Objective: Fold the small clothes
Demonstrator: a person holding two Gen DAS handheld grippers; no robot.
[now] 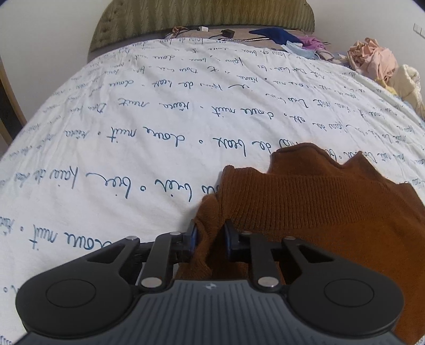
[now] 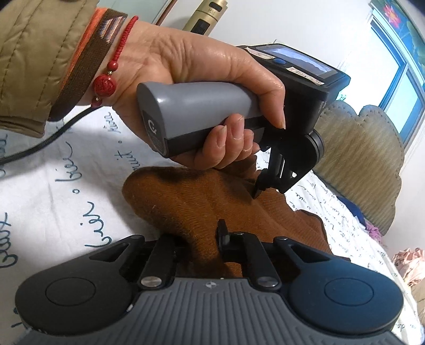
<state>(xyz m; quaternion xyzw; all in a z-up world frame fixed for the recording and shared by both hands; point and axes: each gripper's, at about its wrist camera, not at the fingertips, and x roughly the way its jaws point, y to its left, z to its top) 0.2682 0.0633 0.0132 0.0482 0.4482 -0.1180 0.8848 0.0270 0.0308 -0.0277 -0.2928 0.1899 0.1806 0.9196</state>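
Your right gripper [image 2: 205, 238] sat clamped on a bunched fold of the brown sweater [image 2: 239, 212], its jaws drawn together with the knit pinched between them at the nearest edge of the garment. Your left gripper [image 1: 209, 236] had likewise closed on the sweater [image 1: 305, 207], blue-lined fingers [image 1: 193, 233] pressing a gathered ridge of wool at the garment's near corner. Seen from the right wrist, your left hand [image 2: 202, 87] gripped the grey handle of that tool just above the cloth, a red bead bracelet [image 2: 105, 83] and a padded olive sleeve [image 2: 39, 53] at the wrist, a black cable [image 2: 39, 146] trailing away beneath it.

The sweater lay rumpled on the white bedcover [image 1: 132, 132] printed with blue handwriting, its far hem wavy and uneven, part of it lifted off the cover where the tools held it. No clean fold showed anywhere in it, so the job looked barely begun: both corners had been taken, and the spreading, the folding over and the smoothing appeared to lie ahead.

Farther up the bed, a heap of pink and cream clothes [image 1: 377, 61] waited at the edge, with a dark blue garment [image 1: 276, 34] and small oddments near the green padded headboard [image 1: 202, 16], all unfolded as far as could be told.
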